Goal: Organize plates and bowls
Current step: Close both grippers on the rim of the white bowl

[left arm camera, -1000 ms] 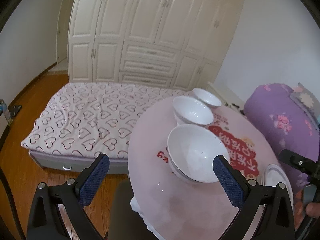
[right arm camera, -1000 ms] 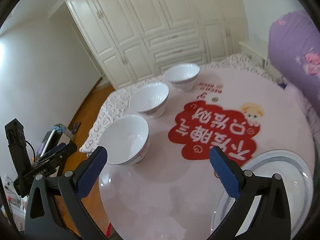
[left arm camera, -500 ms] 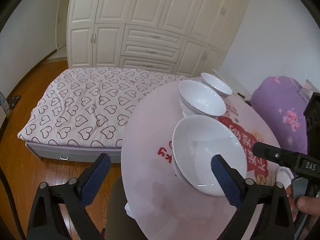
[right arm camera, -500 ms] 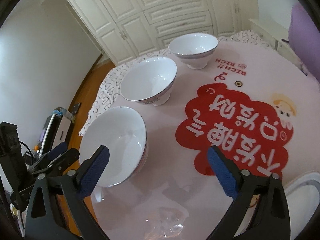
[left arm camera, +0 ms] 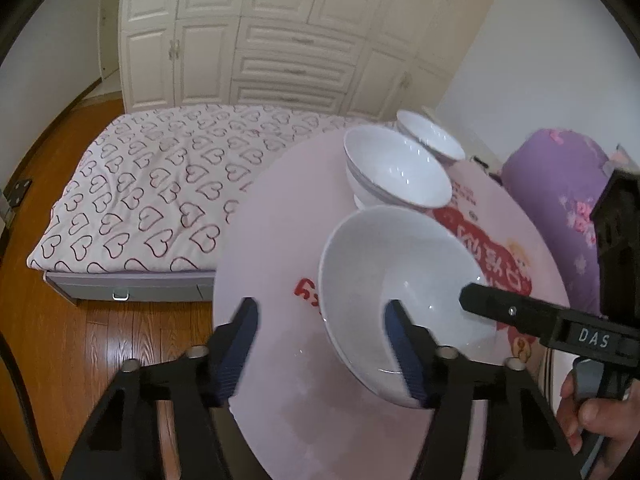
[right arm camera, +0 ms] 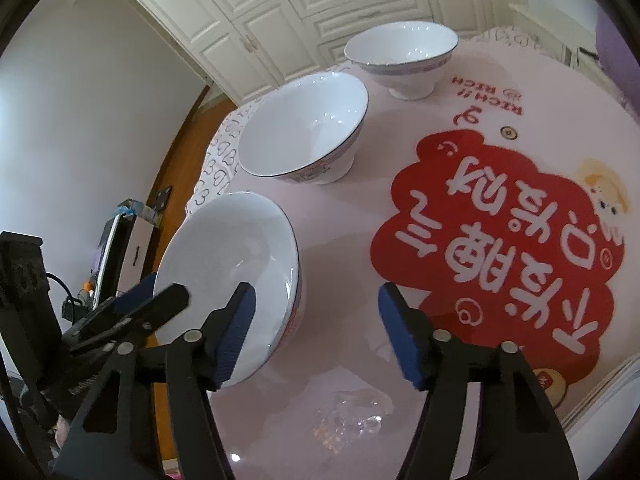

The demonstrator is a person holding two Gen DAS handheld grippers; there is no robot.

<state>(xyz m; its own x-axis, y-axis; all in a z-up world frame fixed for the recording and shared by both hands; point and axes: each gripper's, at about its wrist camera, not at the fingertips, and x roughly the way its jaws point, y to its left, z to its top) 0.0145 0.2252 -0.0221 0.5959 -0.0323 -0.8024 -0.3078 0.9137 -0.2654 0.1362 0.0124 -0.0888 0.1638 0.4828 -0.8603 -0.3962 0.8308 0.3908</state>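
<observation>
- Left tool (left arm camera: 320, 344) has just been closing, jaws straddling the nearest bowl's (left arm camera: 404, 280) near rim, pads not yet pressing.
- Right tool (right arm camera: 316, 332), also narrowing, straddles that bowl's opposite rim on the table (right arm camera: 360, 240).

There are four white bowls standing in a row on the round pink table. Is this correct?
Not quite: there are three white bowls, not four. The right wrist view shows the near bowl, the middle bowl and the far bowl in a row on the round pink table.
</observation>
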